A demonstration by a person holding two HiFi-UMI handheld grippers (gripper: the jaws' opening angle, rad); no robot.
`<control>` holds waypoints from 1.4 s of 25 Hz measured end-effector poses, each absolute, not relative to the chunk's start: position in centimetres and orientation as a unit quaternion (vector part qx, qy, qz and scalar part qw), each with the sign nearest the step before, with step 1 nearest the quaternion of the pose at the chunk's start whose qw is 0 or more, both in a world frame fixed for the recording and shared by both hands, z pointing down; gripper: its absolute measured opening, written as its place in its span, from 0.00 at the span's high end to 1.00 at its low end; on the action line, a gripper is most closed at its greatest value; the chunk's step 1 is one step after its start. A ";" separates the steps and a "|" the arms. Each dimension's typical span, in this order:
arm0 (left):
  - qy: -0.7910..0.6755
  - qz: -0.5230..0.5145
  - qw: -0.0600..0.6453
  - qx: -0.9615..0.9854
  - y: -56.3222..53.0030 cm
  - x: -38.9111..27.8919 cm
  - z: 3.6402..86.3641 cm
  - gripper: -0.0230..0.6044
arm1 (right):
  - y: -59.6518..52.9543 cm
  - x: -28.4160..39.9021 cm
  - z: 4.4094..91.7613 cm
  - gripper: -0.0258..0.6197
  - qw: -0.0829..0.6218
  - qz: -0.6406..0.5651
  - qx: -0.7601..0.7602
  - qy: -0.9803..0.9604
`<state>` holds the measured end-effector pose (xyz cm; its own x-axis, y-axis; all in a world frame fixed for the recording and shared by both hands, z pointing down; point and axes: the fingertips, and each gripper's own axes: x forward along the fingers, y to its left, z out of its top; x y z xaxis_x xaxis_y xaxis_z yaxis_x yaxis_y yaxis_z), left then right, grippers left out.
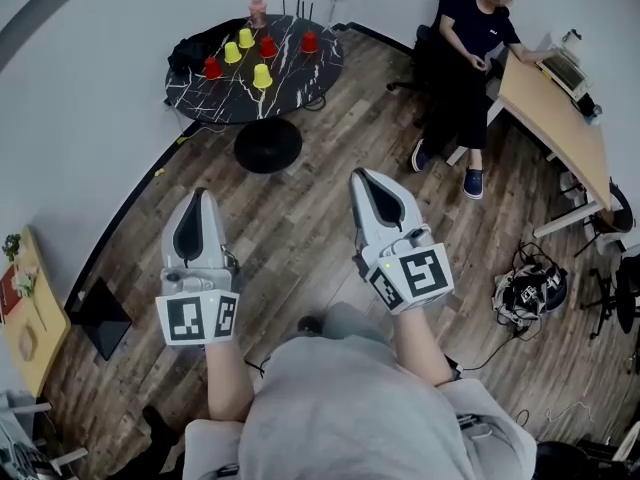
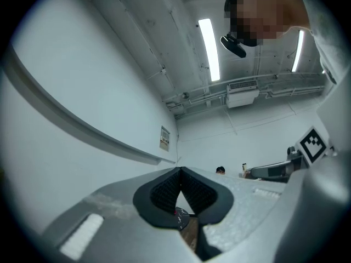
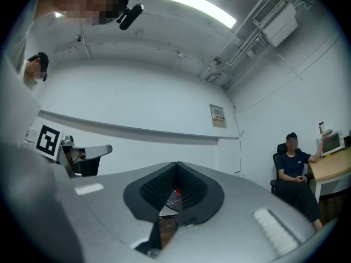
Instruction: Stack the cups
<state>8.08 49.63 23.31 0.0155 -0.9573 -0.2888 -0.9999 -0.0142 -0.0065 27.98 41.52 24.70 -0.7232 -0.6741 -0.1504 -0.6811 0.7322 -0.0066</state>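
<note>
Clenched and empty, the left hand-held gripper [image 1: 200, 196] and right hand-held gripper [image 1: 362, 178] hang well short of the round black bench [image 1: 300, 80], where red cups [image 1: 268, 46] and yellow cups [image 1: 262, 75] stand unstacked.

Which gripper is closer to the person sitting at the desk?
Right. The right gripper is down-left of the seated person in the head view; the left gripper sits farther left again.
</note>
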 end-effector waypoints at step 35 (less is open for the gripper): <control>0.731 0.084 0.134 -0.664 20.8 1.6 21.5 0.96 | 9.7 20.1 23.2 0.96 0.100 0.025 -0.308 0.946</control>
